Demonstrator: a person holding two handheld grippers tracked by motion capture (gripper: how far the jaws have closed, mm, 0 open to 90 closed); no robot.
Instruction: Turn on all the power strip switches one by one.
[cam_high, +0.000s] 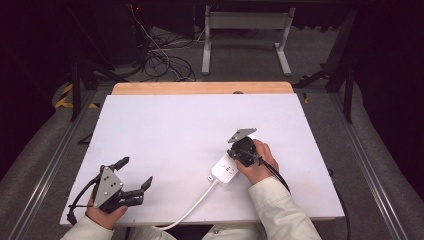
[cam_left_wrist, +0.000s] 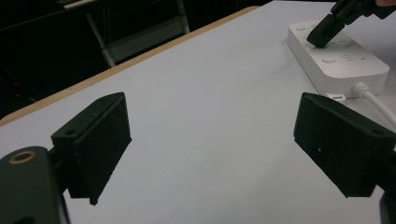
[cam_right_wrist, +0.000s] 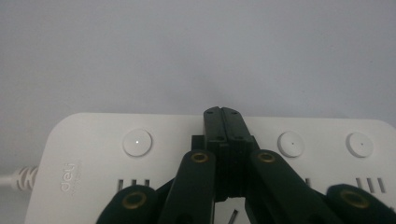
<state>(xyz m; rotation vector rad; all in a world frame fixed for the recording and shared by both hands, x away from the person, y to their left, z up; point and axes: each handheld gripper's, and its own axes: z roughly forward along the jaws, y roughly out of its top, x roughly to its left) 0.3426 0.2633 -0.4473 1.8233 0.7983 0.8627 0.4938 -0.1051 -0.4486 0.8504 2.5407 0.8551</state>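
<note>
Progress looks midway, we'd say: our right gripper (cam_right_wrist: 222, 114), jaws pressed together w/ nothing between, has its tip down on the white power strip (cam_high: 226, 170), in the row of round buttons (cam_right_wrist: 137, 142). The strip lies on the white table (cam_high: 165, 125), right of centre, cord trailing toward us. We can't tell if a switch has clicked yet. Left gripper (cam_high: 134, 172) rests near the front-left edge, jaws wide apart, empty. Remaining, prob.: finish the press, lift off.

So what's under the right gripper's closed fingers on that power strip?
The right gripper presses its shut fingers onto the white power strip, in line with three round buttons. Whatever sits directly beneath the tips is covered.
</note>
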